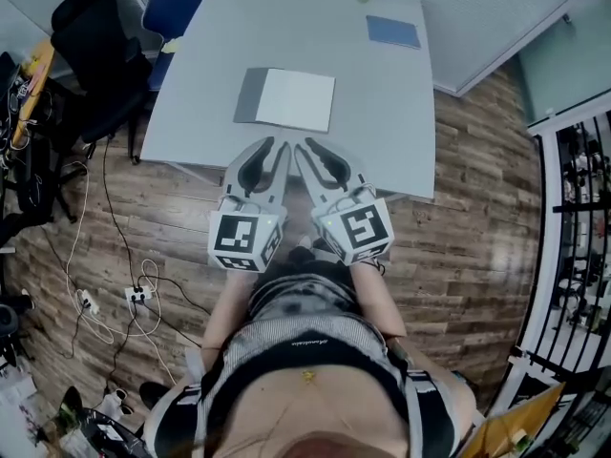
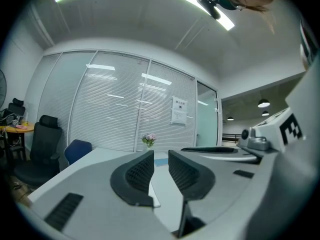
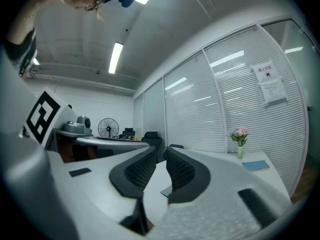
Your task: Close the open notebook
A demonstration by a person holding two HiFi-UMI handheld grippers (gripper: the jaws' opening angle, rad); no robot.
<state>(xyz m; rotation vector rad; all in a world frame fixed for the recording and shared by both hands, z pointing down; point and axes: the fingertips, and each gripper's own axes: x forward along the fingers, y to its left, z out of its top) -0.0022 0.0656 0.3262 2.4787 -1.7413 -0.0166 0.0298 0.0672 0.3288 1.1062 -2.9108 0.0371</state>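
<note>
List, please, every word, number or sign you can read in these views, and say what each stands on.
Nothing can be read outright.
Paper notice on the glass wall: red heading and print, too small to read.
Marker cubes on the left gripper and right gripper: black square patterns, no words.
Open notebook: no writing visible.
</note>
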